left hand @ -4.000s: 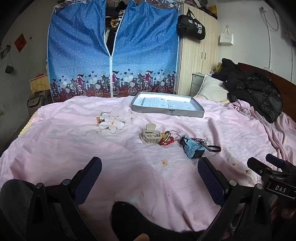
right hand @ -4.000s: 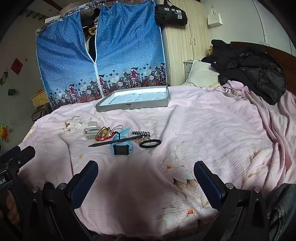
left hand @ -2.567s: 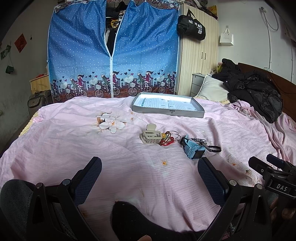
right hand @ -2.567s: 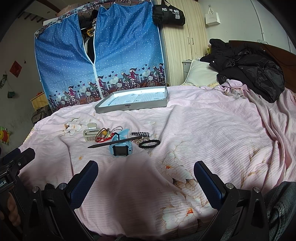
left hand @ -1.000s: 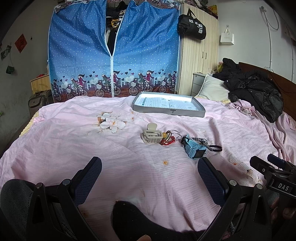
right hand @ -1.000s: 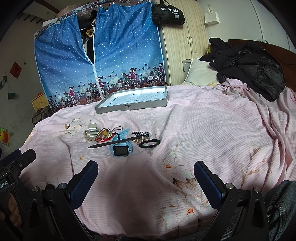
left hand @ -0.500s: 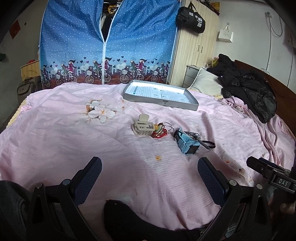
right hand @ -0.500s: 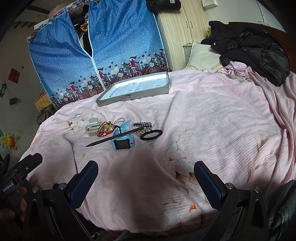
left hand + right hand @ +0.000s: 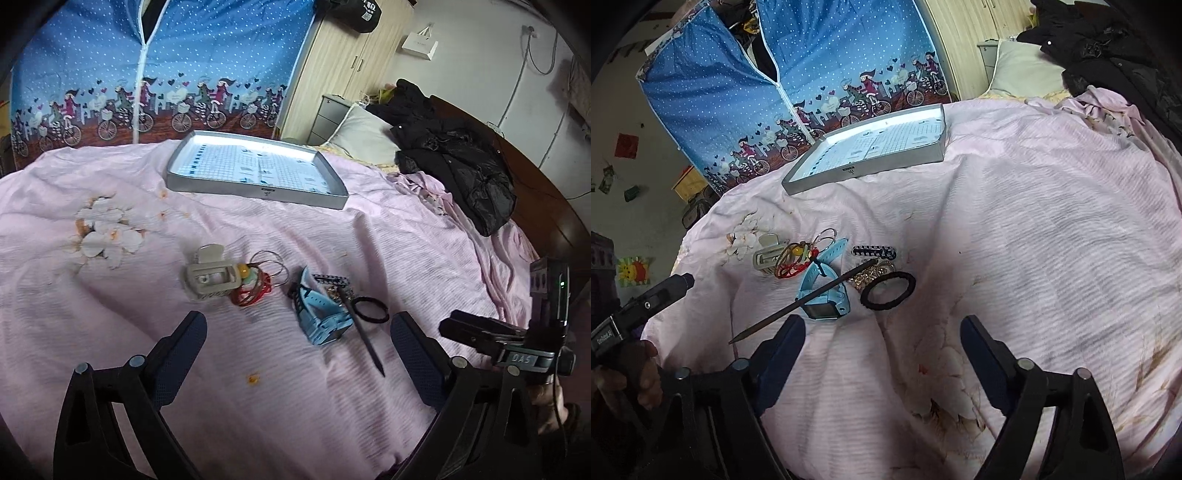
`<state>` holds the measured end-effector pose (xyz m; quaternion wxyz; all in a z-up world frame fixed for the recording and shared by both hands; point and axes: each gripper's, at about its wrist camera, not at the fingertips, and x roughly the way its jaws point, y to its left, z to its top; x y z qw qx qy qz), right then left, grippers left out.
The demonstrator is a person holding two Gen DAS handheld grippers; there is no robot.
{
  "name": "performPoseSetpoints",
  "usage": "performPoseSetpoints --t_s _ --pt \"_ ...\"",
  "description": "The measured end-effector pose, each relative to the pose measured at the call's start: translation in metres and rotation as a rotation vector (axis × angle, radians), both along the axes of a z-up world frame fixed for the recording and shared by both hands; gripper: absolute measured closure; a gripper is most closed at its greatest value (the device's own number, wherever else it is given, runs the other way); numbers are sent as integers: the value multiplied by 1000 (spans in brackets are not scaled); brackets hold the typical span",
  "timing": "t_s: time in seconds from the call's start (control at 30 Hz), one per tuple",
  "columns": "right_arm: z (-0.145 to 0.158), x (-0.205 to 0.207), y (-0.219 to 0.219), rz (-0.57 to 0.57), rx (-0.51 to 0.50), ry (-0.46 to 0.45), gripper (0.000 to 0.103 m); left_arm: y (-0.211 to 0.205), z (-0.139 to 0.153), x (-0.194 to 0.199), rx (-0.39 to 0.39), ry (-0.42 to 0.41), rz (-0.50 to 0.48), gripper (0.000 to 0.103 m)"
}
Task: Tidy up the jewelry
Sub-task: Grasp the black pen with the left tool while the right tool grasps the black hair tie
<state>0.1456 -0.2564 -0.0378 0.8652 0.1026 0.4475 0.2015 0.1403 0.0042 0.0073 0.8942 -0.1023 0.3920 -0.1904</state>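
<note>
A small heap of accessories lies on the pink bedspread [image 9: 258, 406]: a beige hair claw [image 9: 208, 275] [image 9: 767, 254], red and metal bangles [image 9: 258, 286] [image 9: 794, 262], a blue watch [image 9: 321, 314] [image 9: 823, 291], a black hair tie [image 9: 369, 309] [image 9: 888, 290], a dark stick [image 9: 364, 332] [image 9: 801, 299], a patterned clip [image 9: 873, 252] and gold chain bits [image 9: 871, 275]. Behind them sits a grey tray [image 9: 255, 166] [image 9: 868, 147]. My left gripper [image 9: 295, 354] is open just short of the heap. My right gripper [image 9: 882, 354] is open, near the watch and hair tie.
A blue fabric wardrobe [image 9: 147, 66] and a wooden cupboard [image 9: 340, 74] stand behind the bed. A black jacket [image 9: 458, 158] and a pillow [image 9: 362, 133] lie at the far right. A hand [image 9: 635, 373] holds the other gripper at each view's edge.
Both grippers have moved forward and tilted down toward the heap, which now looks much closer. Nothing on the bed has shifted, and both stay open.
</note>
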Motion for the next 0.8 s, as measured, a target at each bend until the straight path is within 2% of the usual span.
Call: performPoseSetpoints --t_s 0.13,0.27,0.4,0.47,0.57,0.7,0.8 --pt "-9 27 4 47 -3 50 48 -17 -6 29 -50 50 -100 29" --pt "-19 44 5 65 -11 76 59 -37 -17 49 -54 90 -208 48" --pt "-34 55 1 57 8 123 65 -61 -32 61 -28 113 -308 63" --pt "-40 59 -2 54 22 154 68 -70 -39 66 -18 133 -339 74" --pt "-44 63 -3 56 24 170 67 -78 -49 72 19 157 -364 83" --pt "-48 66 -2 61 44 199 68 -85 -63 73 84 189 -381 91" --pt "-53 66 4 77 21 212 74 -87 -65 70 119 190 -390 95"
